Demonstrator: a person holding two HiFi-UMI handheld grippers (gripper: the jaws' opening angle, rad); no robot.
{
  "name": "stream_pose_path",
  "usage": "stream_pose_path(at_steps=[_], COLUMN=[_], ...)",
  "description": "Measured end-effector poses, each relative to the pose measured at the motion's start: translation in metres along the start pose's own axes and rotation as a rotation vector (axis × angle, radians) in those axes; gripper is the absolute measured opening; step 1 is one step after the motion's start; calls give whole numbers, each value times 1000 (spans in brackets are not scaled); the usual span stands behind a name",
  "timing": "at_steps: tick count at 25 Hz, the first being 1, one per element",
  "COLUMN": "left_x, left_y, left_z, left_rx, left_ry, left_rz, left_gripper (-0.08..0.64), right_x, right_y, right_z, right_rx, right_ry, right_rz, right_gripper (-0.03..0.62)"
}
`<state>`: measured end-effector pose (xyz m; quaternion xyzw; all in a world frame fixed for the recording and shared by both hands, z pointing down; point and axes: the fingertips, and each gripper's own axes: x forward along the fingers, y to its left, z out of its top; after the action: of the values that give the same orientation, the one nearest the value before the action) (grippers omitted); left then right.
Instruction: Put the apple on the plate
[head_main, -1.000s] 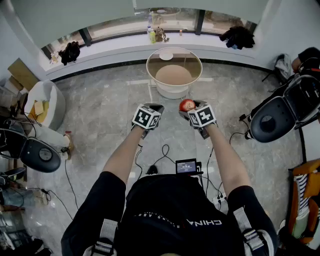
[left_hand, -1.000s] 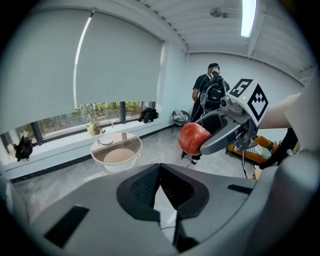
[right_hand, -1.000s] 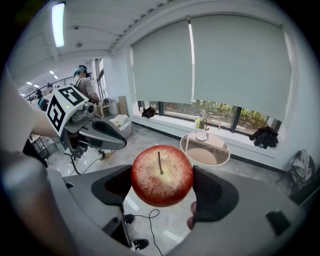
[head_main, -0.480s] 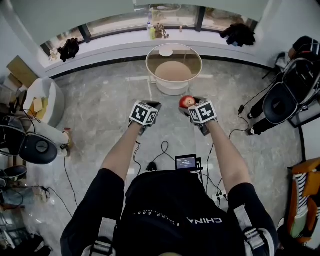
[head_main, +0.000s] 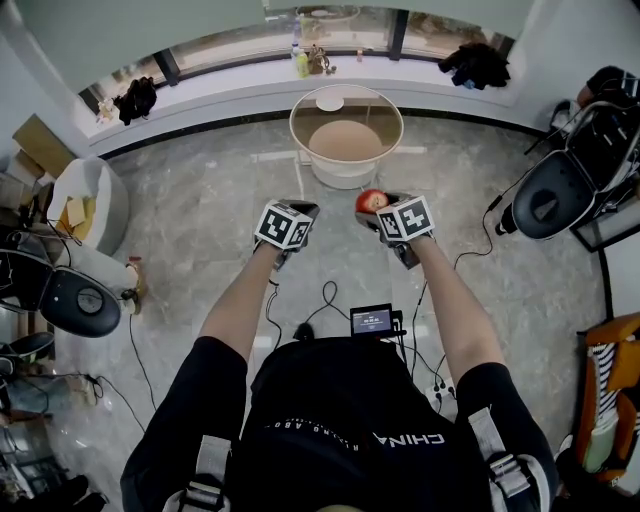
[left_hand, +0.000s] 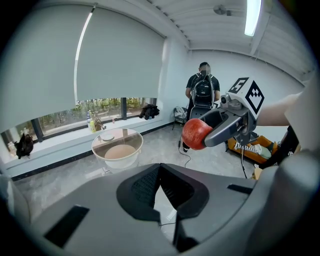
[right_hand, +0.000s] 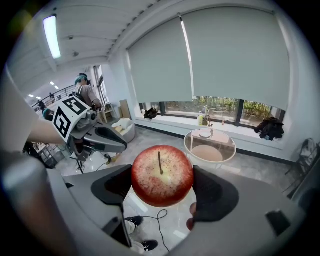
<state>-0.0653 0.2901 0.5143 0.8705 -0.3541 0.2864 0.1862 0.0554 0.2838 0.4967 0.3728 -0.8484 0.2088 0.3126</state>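
Observation:
A red apple (head_main: 372, 201) with its stem up (right_hand: 162, 176) sits between the two black pads of my right gripper (head_main: 378, 206), which is shut on it in mid-air over the floor. A little to its left, my left gripper (head_main: 297, 213) is held level with it, its pads (left_hand: 160, 172) closed together on nothing. Ahead stands a round glass table (head_main: 346, 135) with a small white plate (head_main: 329, 104) on its far side. That plate also shows in both gripper views (left_hand: 107, 137) (right_hand: 205, 134). From the left gripper view the apple (left_hand: 196, 134) shows in the other gripper's jaws.
A black chair (head_main: 545, 205) stands to the right and a white tub seat (head_main: 90, 205) to the left. Cables (head_main: 330, 300) and a small screen unit (head_main: 372, 322) lie on the floor near my feet. A person with a backpack (left_hand: 202, 90) stands further off.
Both grippers, the right one still holding the apple, have drifted slightly forward and left toward the glass table. The grip on the apple is unchanged.

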Motion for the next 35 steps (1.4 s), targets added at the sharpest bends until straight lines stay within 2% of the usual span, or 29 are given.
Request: stream_pose_path(at_steps=[11, 19, 24, 30, 35], left_x=[14, 35, 47, 53, 92], left_y=[-9, -43, -55, -22, 19], left_z=[1, 11, 10, 7, 17], left_rx=[0, 2, 18, -1, -7], left_ry=[19, 29, 34, 29, 39], left_rz=[38, 71, 91, 116, 88], left_gripper=[18, 18, 17, 18, 18], right_x=[-10, -34, -30, -9, 31], right_y=[-20, -55, -66, -71, -100], right_z=[-16, -38, -48, -44, -31], right_rx=[14, 31, 18, 24, 36], right_ry=[10, -11, -5, -10, 24], right_rz=[10, 12, 20, 21, -3], right_gripper=[399, 399, 399, 399, 399])
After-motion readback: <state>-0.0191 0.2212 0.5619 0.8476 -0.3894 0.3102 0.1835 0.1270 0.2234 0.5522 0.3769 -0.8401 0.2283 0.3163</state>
